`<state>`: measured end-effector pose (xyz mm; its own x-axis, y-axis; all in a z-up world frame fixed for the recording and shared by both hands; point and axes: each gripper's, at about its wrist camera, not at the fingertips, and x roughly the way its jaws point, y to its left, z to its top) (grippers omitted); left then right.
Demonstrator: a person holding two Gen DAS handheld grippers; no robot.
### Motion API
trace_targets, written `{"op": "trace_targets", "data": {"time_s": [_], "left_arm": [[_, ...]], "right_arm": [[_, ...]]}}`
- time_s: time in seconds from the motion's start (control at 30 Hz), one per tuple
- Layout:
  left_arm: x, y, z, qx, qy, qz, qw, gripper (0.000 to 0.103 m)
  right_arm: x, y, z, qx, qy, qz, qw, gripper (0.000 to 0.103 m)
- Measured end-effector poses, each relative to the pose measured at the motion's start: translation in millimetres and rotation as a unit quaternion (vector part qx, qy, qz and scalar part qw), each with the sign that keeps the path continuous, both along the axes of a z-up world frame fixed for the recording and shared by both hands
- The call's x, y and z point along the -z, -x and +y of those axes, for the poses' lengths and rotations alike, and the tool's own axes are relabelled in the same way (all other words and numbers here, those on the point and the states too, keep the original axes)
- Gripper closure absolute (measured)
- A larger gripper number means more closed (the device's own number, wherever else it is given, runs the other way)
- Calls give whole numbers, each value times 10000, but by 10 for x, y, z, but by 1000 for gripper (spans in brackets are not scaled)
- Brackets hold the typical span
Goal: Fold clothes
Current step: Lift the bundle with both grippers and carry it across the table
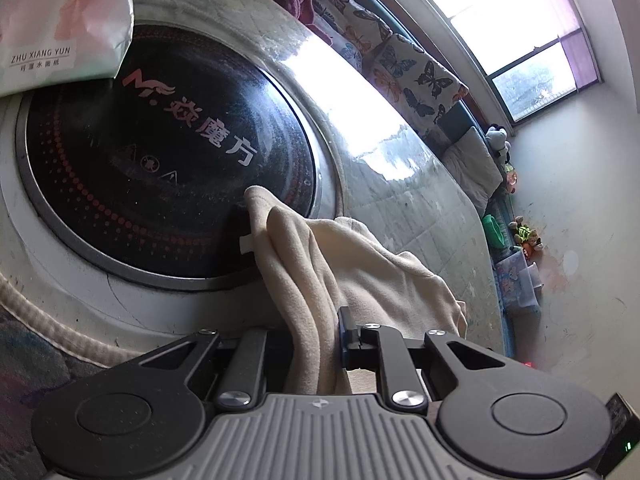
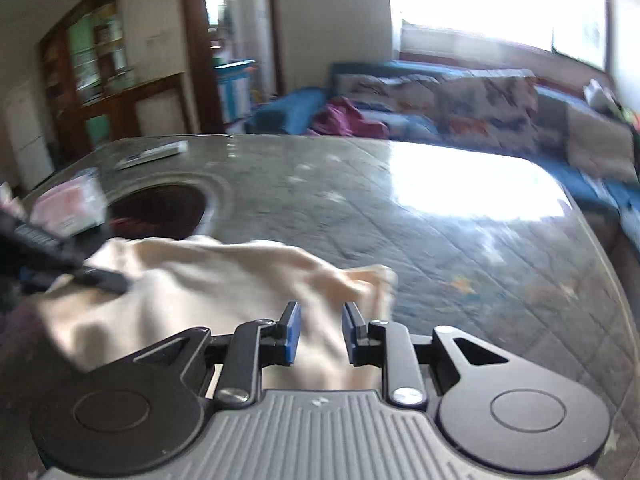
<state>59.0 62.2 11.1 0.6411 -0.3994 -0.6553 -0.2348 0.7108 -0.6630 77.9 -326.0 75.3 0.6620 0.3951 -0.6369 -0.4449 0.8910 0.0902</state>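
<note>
While left tongs (image 1: 316,340) pinch, garment (image 1: 352,264) bunches shapelessly.

Grey glossy bench (image 2: 440,216) w/ quilted pattern, window glare on far side. Round black cooktop (image 1: 160,160) set into it. Tissue pack (image 1: 60,28) overlaps cooktop's far edge; remote (image 2: 154,154) lies beyond cooktop. Cream garment (image 2: 224,280) lies crumpled, near edge of cooktop.

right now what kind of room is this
Most likely a home living room: a blue sofa with butterfly-print cushions, soft toys by the window, and a table with a built-in hotplate.
</note>
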Motion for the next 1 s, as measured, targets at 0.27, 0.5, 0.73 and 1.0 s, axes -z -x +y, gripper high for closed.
{"op": "trace_targets", "data": {"time_s": [0.27, 0.5, 0.73, 1.0], "left_arm": [[-22, -29, -14, 111, -201, 3, 9997, 85], [-47, -69, -49, 173, -387, -21, 9991, 85], [-166, -80, -207, 367, -670, -192, 9969, 87], [-349, -138, -493, 715, -847, -454, 9928, 88]], "right_arm": [[264, -291, -303, 407, -520, 446, 9968, 67], [318, -305, -271, 415, -719, 519, 9952, 88], [146, -163, -236, 474, -768, 260, 9956, 93], [-209, 68, -413, 609, -767, -216, 9950, 93]]}}
